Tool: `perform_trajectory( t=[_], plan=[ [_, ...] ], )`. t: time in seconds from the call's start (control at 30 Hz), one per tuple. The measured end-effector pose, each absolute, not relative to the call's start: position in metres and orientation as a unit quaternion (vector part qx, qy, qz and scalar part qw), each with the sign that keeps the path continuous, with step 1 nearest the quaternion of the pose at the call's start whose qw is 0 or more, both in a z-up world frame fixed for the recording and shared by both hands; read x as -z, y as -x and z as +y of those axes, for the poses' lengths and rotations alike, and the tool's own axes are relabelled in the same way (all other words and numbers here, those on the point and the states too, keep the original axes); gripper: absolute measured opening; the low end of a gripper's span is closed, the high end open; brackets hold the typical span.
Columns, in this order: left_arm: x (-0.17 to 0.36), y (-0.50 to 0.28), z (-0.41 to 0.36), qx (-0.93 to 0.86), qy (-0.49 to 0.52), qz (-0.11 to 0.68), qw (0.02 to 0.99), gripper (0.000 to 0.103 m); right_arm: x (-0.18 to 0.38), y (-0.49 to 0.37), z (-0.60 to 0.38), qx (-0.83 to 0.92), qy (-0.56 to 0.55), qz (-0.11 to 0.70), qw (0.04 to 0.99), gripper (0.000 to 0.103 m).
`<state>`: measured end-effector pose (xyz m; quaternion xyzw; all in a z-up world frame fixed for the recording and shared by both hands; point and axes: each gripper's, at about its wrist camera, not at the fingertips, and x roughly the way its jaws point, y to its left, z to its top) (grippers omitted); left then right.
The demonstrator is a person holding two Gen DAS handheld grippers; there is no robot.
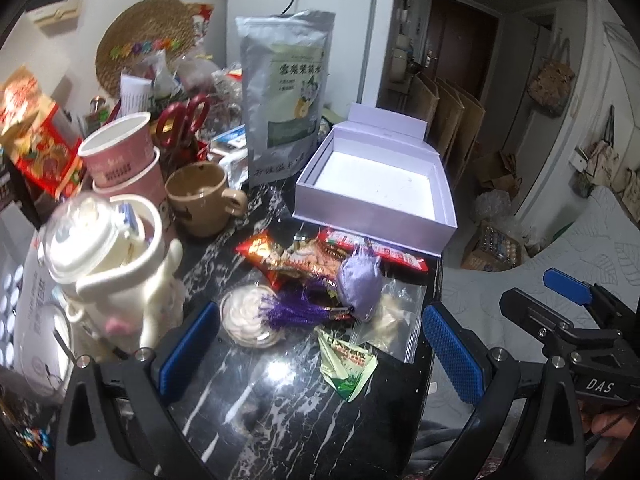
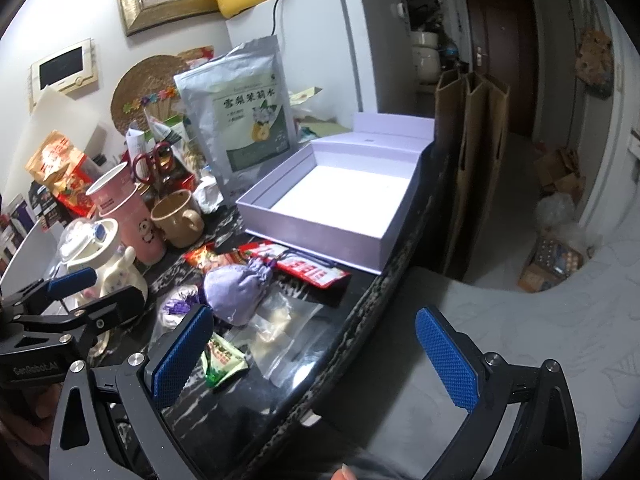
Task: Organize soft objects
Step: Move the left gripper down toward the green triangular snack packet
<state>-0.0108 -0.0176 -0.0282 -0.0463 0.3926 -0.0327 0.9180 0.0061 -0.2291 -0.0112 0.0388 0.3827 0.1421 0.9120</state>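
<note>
A lilac cloth sachet [image 1: 357,282] with a purple tassel [image 1: 298,309] lies on the black marble table [image 1: 256,396], in front of an open lilac box [image 1: 372,188]. Around it lie a red snack packet [image 1: 296,260], a white round packet [image 1: 250,314], a clear zip bag [image 1: 394,320] and a green packet [image 1: 346,364]. My left gripper [image 1: 320,356] is open, just short of these items. My right gripper [image 2: 316,356] is open over the table's right edge; the sachet [image 2: 236,292] and the box [image 2: 340,200] lie ahead-left. The right gripper also shows in the left wrist view [image 1: 568,304].
Pink cups [image 1: 120,152], a brown mug [image 1: 200,196], a white bottle [image 1: 116,264], red scissors [image 1: 182,120] and a silver tea pouch [image 1: 286,92] crowd the table's back and left. A white fridge [image 2: 340,40] stands behind. Cardboard [image 2: 472,160] and a grey sofa [image 2: 540,340] lie to the right.
</note>
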Motion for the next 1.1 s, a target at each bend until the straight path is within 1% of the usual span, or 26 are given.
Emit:
perform_trajectory(
  t=[0.33,0.4,0.63,0.7,0.77,0.87,1.1],
  plan=[
    [0.062,0.009,-0.016,0.028,0.076,0.43,0.899,0.101,0.041,-0.02,-0.228,-0.162,-0.037,0.412,0.896,0.103],
    [0.068,0.008,-0.016,0.016,0.076,0.433,0.898,0.097,0.047,-0.023,-0.228,-0.163,-0.036,0.419,0.892,0.103],
    [0.09,-0.002,-0.021,0.033,0.09,0.464,0.88,0.087,0.071,-0.035,-0.232,-0.168,-0.035,0.446,0.878,0.103],
    [0.097,-0.004,-0.024,0.043,0.098,0.475,0.874,0.082,0.077,-0.039,-0.234,-0.169,-0.037,0.454,0.874,0.103],
    [0.104,-0.007,-0.027,0.051,0.101,0.486,0.866,0.082,0.082,-0.042,-0.235,-0.17,-0.037,0.462,0.87,0.103],
    [0.114,-0.012,-0.03,0.056,0.103,0.503,0.856,0.076,0.09,-0.046,-0.235,-0.17,-0.036,0.471,0.865,0.103],
    [0.131,-0.024,-0.036,0.063,0.102,0.522,0.844,0.076,0.101,-0.055,-0.238,-0.168,-0.035,0.485,0.857,0.103]
  ],
)
